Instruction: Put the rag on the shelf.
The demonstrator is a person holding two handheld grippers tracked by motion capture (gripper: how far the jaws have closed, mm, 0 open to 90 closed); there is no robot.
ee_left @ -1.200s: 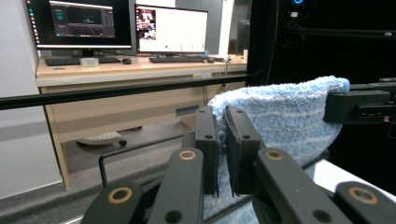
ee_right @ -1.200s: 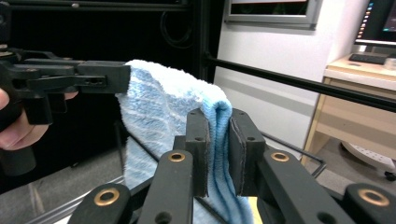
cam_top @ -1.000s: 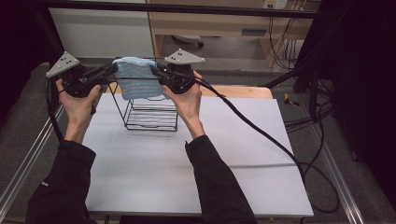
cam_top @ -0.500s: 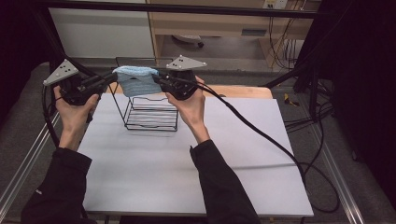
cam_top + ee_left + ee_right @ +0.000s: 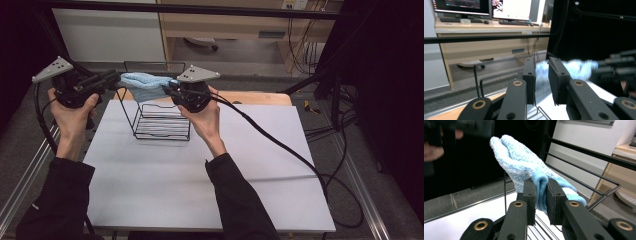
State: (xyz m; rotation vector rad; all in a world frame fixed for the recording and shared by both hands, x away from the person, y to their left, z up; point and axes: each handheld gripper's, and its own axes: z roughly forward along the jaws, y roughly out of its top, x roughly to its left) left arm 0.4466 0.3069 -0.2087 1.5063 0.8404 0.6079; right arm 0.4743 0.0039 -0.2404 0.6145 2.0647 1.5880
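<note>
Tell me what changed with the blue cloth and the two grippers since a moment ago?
The left gripper has just been opening and has let go of the blue cloth, pulling away to the left. The cloth, stretched wide before, now hangs bunched from the right gripper, which still pinches it. The wire rack stayed on the table.

Two dark-sleeved arms reach forward, each hand holding a gripper raised and facing the other. The left gripper (image 5: 112, 80) has just been opening its jaws. The right gripper (image 5: 167, 89) is clamped tight.
</note>
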